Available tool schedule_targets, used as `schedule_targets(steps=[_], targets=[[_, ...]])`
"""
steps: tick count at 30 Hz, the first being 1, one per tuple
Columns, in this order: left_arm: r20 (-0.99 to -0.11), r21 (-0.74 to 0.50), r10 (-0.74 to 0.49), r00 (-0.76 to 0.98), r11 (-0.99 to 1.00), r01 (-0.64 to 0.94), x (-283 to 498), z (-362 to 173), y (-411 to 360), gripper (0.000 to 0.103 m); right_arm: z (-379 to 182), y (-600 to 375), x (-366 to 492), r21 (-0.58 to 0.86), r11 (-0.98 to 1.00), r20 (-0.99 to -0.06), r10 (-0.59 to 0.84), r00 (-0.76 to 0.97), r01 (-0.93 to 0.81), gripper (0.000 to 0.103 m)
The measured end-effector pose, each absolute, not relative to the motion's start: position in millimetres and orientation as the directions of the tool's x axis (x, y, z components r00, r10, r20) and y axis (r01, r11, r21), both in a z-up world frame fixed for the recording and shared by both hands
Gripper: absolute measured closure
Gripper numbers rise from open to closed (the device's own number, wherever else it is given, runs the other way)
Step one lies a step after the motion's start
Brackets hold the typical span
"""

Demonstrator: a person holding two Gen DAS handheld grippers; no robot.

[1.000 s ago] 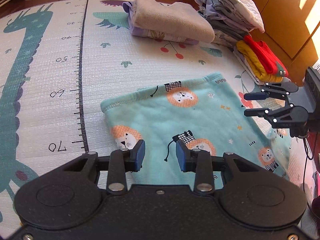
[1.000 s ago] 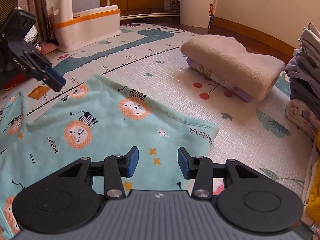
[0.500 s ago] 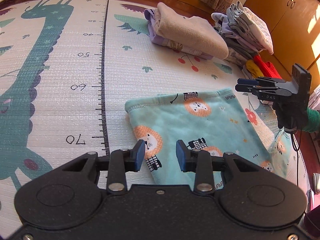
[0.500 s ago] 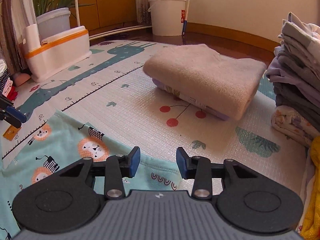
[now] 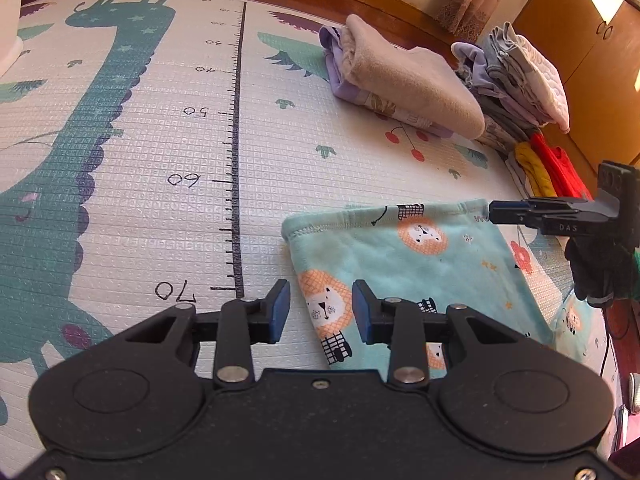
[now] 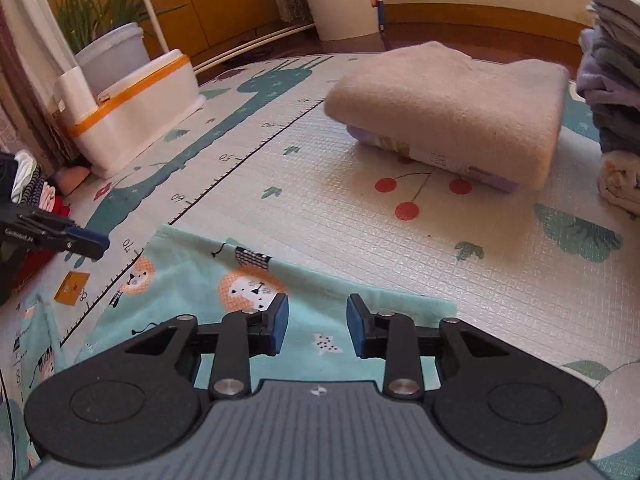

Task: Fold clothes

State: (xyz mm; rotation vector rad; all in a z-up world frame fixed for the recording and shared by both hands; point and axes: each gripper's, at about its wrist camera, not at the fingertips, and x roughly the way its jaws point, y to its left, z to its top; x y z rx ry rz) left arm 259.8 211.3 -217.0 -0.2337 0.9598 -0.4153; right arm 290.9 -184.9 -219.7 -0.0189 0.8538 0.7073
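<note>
Both of my grippers hang released, jaws apart with nothing between them, above the turquoise lion-print garment [image 5: 404, 256] spread flat on the play mat [image 5: 168, 128]. Starting from the left: a second ago my left gripper [image 5: 320, 308] sat well over the middle of the cloth; now it has drawn back to the garment's near left edge, so its left finger is over bare mat by the "70" mark and its right finger over a printed lion. Moving right, the stitched hem runs across to the far corner, and my right gripper [image 6: 316, 324] has slid out along it, from above the cloth's centre to just short of that corner. In the left view, its tips hover beside that hem corner. Each gripper now stands at its own end of the same edge, which I judge sets up a two-point pinch to lift and fold it over. Further right, the folded beige stack [image 6: 452, 108] and other clothes pile [image 5: 516, 80] wait untouched.
</note>
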Motion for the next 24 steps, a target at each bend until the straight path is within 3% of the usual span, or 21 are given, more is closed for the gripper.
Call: schedule_targets(steps=[5,11,13,15,16,22,24], targets=[[-0.737,-0.449,-0.455,0.501,0.882,0.141,289,-232,221,0.071,-204,-65,222,0.144,0.469,-0.731,0.644,0.226,-0.871,0.069],[-0.712,-0.567,-0.515,0.477,0.822,0.040,306,-251,231,0.074,-214,17,137,0.109,0.199,-0.740,0.670,0.054,-0.974,0.070],[-0.704,-0.591,-0.541,0.461,0.806,0.044,308,-255,229,0.075,-220,21,124,0.105,0.172,-0.750,0.661,0.036,-0.979,0.070],[-0.698,-0.607,-0.561,0.446,0.793,0.049,310,-259,225,0.085,-228,21,121,0.133,0.175,-0.766,0.643,0.011,-0.976,0.070],[-0.698,-0.607,-0.562,0.443,0.793,0.050,312,-260,222,0.101,-232,19,120,0.143,0.178,-0.768,0.640,0.004,-0.973,0.069],[-0.740,-0.529,-0.492,0.459,0.847,0.055,324,-264,219,0.103,-240,21,102,0.123,0.178,-0.761,0.648,0.022,-0.976,0.050],[-0.747,-0.518,-0.485,0.455,0.853,0.058,324,-269,219,0.103,-243,24,96,0.133,0.180,-0.761,0.649,0.016,-0.975,0.049]])
